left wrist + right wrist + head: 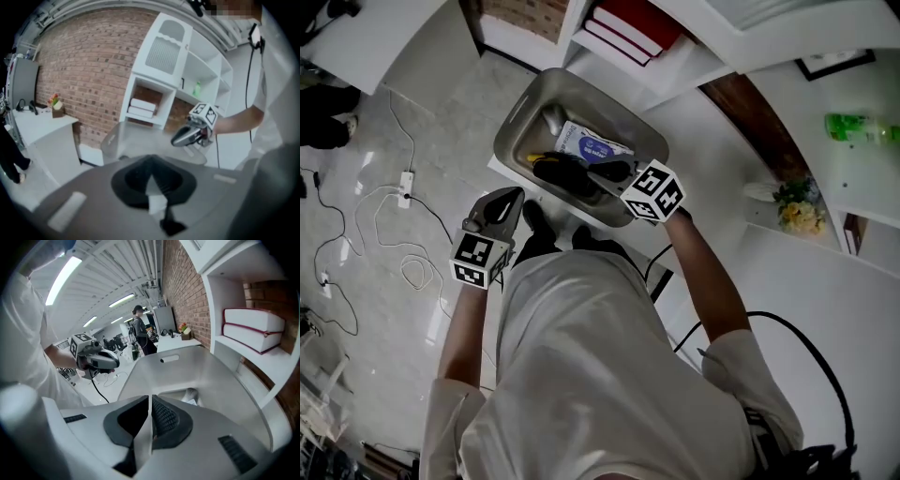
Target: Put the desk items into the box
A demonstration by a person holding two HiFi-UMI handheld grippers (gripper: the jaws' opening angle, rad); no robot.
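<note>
A grey plastic box (512, 124) stands on a white surface below me and holds a blue and white packet (592, 145), a black item (565, 175) and something yellow (534, 157). My right gripper (609, 176) reaches over the box's near edge, jaws together with nothing between them. In the right gripper view the right gripper (150, 405) points into the box (197, 366), where a white item (190, 394) shows. My left gripper (512, 197) hangs left of the box, shut and empty. The left gripper view shows the left gripper (152, 180) facing the box (131, 138) and the right gripper (186, 135).
A white shelf unit behind the box holds red and white books (628, 26). Cables and a power strip (405, 186) lie on the floor at left. A green bottle (858, 127) and flowers (797, 214) sit at right. A person (139, 329) stands far off.
</note>
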